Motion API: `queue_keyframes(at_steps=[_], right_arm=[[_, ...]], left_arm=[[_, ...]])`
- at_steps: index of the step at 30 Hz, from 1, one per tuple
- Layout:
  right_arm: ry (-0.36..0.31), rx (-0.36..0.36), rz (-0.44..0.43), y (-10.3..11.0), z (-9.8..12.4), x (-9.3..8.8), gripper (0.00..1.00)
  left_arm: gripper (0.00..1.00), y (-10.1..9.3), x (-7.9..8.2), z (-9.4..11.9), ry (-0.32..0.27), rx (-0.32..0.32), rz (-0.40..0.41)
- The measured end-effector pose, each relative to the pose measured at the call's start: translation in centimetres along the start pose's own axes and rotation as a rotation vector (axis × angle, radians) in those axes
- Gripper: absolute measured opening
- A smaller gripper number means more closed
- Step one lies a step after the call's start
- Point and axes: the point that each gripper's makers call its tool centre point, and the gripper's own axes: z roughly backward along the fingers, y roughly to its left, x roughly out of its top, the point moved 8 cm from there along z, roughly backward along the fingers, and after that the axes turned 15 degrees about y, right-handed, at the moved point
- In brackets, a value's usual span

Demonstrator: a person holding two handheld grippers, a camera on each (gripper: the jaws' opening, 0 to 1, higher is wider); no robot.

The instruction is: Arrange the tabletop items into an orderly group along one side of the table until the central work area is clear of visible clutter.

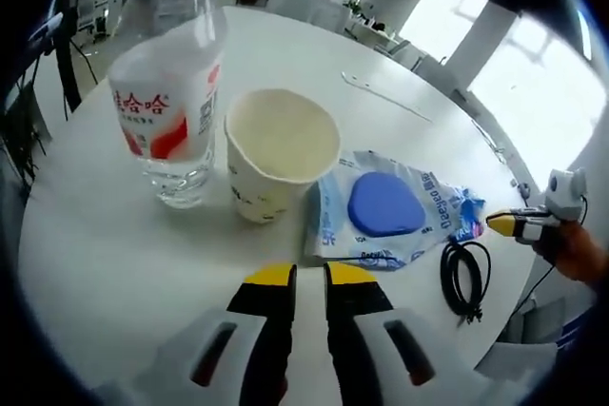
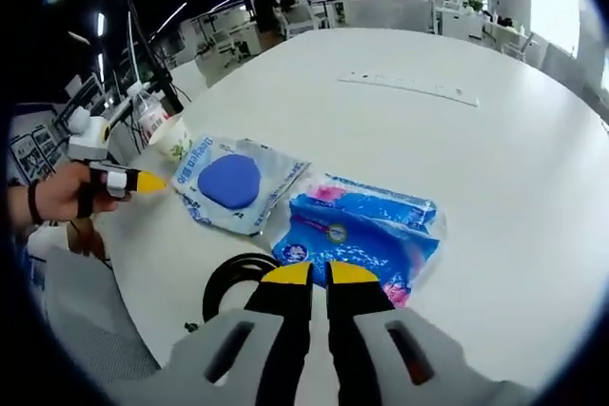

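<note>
The left claw (image 1: 309,278) is nearly closed, holding nothing, just short of the paper cup (image 1: 281,151) and water bottle (image 1: 171,83). The right claw (image 2: 319,275), likewise narrow, sits at the blue packet (image 2: 362,230) (black cable (image 2: 228,282) to its left) on the table (image 2: 457,140).

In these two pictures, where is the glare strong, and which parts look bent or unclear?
Left gripper view: windows at right are washed out white; the bottle leans from fisheye bending. Right gripper view: the window top right glares, the table edge curves, and the far office is small and unclear.
</note>
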Motion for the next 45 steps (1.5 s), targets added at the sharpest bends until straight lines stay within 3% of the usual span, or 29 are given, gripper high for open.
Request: queue_keyframes(at_steps=[6, 17, 26, 33, 45], right_arm=[[-0.018, -0.046, -0.040, -1.7, 1.2, -0.7, 0.03], [-0.025, -0.117, -0.104, -4.5, 1.7, -1.0, 0.06], [0.007, -0.108, -0.122, -5.1, 0.8, -1.2, 0.14], [0.019, -0.090, -0.142, -5.1, -0.2, -1.3, 0.14], [0.028, -0.097, -0.165, -5.6, -1.2, -0.5, 0.10]], left_arm=[[0.10, 0.0, -0.4, 0.6, -0.005, 0.000, -0.009], [0.13, -0.8, -2.1, 2.9, -0.013, 0.007, -0.131], [0.19, -0.8, -3.1, 4.7, -0.013, 0.014, -0.227], [0.22, -1.3, -3.7, 6.6, -0.036, 0.024, -0.281], [0.24, -1.0, -5.1, 8.2, -0.053, 0.029, -0.264]])
